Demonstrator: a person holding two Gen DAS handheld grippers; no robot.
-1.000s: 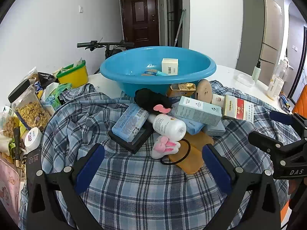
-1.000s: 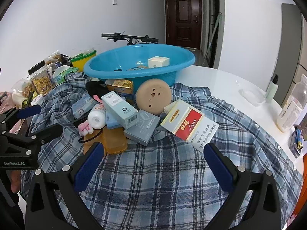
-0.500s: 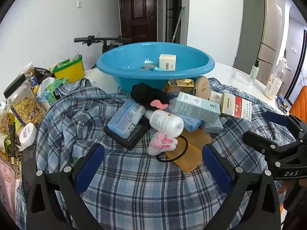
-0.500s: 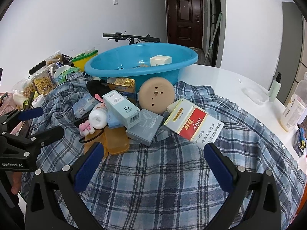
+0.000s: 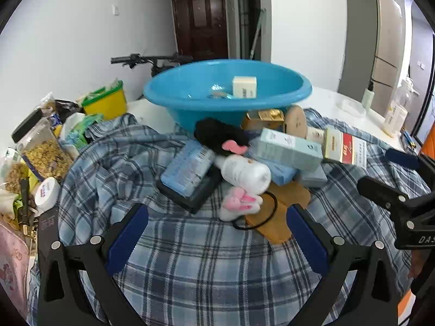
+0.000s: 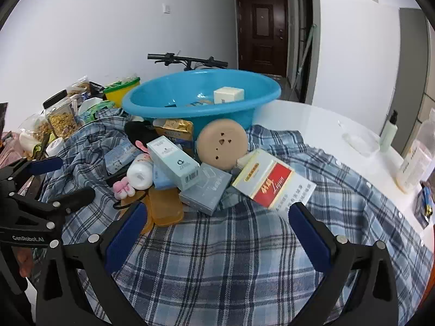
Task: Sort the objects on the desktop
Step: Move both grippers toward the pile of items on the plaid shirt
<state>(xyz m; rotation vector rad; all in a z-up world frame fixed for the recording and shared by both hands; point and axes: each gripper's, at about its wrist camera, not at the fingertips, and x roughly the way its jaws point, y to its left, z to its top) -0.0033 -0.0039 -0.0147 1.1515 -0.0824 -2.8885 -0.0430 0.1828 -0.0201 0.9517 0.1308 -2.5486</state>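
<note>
**Desk clutter on plaid shirt, basin behind: both tools empty**

Item 1. Left tool (image 5: 217, 241): jaws spread wide, holding nothing; lower centre of the left wrist view. The heap lies straight ahead and above it in frame, apart from the fingertips.

Item 2. Right tool (image 6: 217, 233): likewise spread wide and empty; lower centre of the right wrist view.

Item 3. Key relation. The white bottle (image 5: 244, 172) lies on its side just above the left tool's gap, long axis running from upper left to lower right of the frame, so roughly across the tool's line. The red-and-white carton (image 6: 265, 180) lies just above the right tool's gap, tilted on its neighbours. Judged: the left is nearer the bottle, the right nearer the carton.

Item 4. Materials.
- Plaid shirt (image 5: 204, 266): soft, rumpled cloth over the desk (image 6: 312, 125), which is white and glossy.
- Blue basin (image 5: 228, 103): smooth plastic, round, centre of frame; holds a small cream box (image 5: 244, 87).
- Pale teal box (image 6: 174, 161): rigid card, long, propped diagonally.
- Round tan disc (image 6: 221, 144): standing on edge, with small holes.
- Pink plush (image 5: 240, 203): soft, with a black elastic loop.
- Amber flat piece (image 6: 164, 207): translucent.
</note>
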